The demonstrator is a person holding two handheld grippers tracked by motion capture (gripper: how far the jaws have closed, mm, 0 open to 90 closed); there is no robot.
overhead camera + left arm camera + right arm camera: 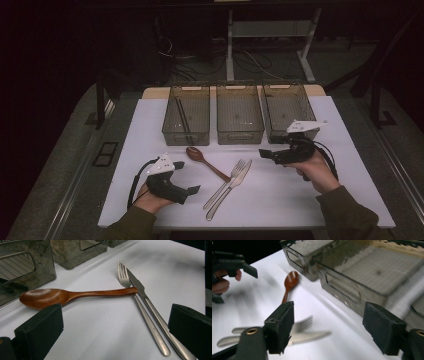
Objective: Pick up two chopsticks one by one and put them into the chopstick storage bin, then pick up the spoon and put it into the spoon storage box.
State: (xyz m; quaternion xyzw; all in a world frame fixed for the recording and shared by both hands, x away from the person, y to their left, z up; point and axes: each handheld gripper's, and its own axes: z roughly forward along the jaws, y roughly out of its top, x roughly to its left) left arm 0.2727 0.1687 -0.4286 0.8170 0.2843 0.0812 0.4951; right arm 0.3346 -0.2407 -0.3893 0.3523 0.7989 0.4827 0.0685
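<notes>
A brown wooden spoon (pixel 205 160) lies on the white table top, bowl toward the bins, its handle end touching a steel fork (pixel 227 182) and knife (pixel 234 184) that lie side by side. My left gripper (pixel 192 191) rests low at the front left, jaws wide open, aimed at the spoon (pixel 75 295), fork (pixel 140 307) and knife (pixel 150 305); nothing is between its jaws (pixel 116 322). My right gripper (pixel 265 154) hovers right of the cutlery, in front of the right bin. It is open and empty (pixel 332 325), with the fork (pixel 303 323) and knife (pixel 312 338) blurred beneath it.
Three smoky clear bins stand in a row at the back: the left bin (pixel 186 136) holds dark chopsticks (pixel 182 117), while the middle bin (pixel 240 136) and right bin (pixel 280 102) look empty. The white board (pixel 300 200) ends near my forearms; dark floor surrounds it.
</notes>
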